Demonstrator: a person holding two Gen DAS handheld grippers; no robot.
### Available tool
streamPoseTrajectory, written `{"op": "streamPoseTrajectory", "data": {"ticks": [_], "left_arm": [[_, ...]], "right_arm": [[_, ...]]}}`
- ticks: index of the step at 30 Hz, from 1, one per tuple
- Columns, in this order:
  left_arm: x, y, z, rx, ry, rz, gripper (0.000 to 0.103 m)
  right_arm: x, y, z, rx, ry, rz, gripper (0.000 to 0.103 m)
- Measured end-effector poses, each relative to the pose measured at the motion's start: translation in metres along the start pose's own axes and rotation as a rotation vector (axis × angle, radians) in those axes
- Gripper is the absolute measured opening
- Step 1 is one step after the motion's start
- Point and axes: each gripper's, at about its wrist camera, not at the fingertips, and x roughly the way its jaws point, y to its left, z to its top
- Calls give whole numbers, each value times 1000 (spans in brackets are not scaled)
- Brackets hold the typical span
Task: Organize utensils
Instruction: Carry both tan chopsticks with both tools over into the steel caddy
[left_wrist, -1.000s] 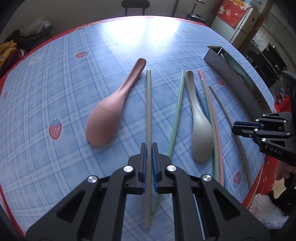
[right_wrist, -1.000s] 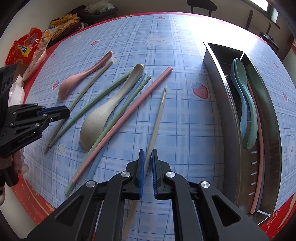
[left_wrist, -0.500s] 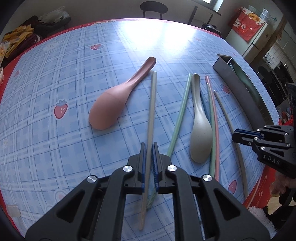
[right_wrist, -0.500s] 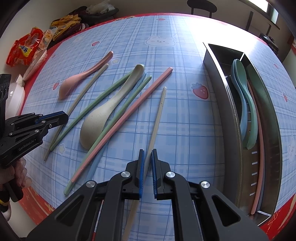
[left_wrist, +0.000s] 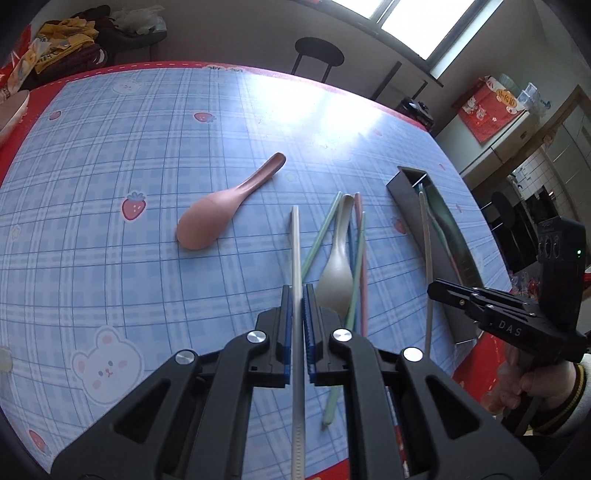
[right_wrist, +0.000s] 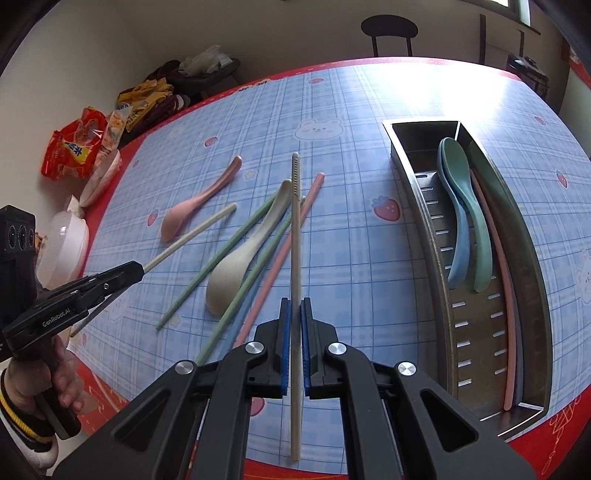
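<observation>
Each gripper (left_wrist: 297, 306) (right_wrist: 294, 317) is pinching one beige chopstick (left_wrist: 295, 243) (right_wrist: 294, 229); probably level both before lowering them into the steel tray (right_wrist: 424, 236).

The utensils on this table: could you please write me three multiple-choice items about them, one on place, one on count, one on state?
1. Where do the blue and green spoons lie?
A. in the metal tray
B. on the tablecloth
C. on a plate

2. How many spoons lie loose on the tablecloth?
A. one
B. two
C. four

3. What does the right gripper hold?
A. nothing
B. a spoon
C. a beige chopstick

Answers:
1 A: both spoons rest inside the metal tray.
2 B: a pink spoon and a beige spoon.
3 C: the right gripper is clamped on the beige chopstick.
</observation>
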Motion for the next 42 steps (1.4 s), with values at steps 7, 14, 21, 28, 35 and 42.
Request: {"op": "streamPoseTrajectory", "data": {"ticks": [7, 14, 21, 28, 35, 42], "left_arm": [[-6, -27, -3, 47, 6, 7, 10], [30, -31, -22, 93, 132, 49, 10], [58, -34, -37, 129, 224, 85, 10], [73, -45, -28, 193, 253, 120, 12], [86, -51, -9, 229, 264, 138, 14], [100, -61, 5, 264, 252, 156, 13]], "right_arm": [[-19, -10, -1, 18, -40, 22, 6], [-23, -14, -7, 5, -36, 32, 6], [-30, -28, -17, 24, -32, 28, 6], [-30, -31, -19, 36, -25, 26, 6], [-29, -32, -19, 37, -22, 29, 6], [-28, -31, -20, 40, -16, 27, 6]]}}
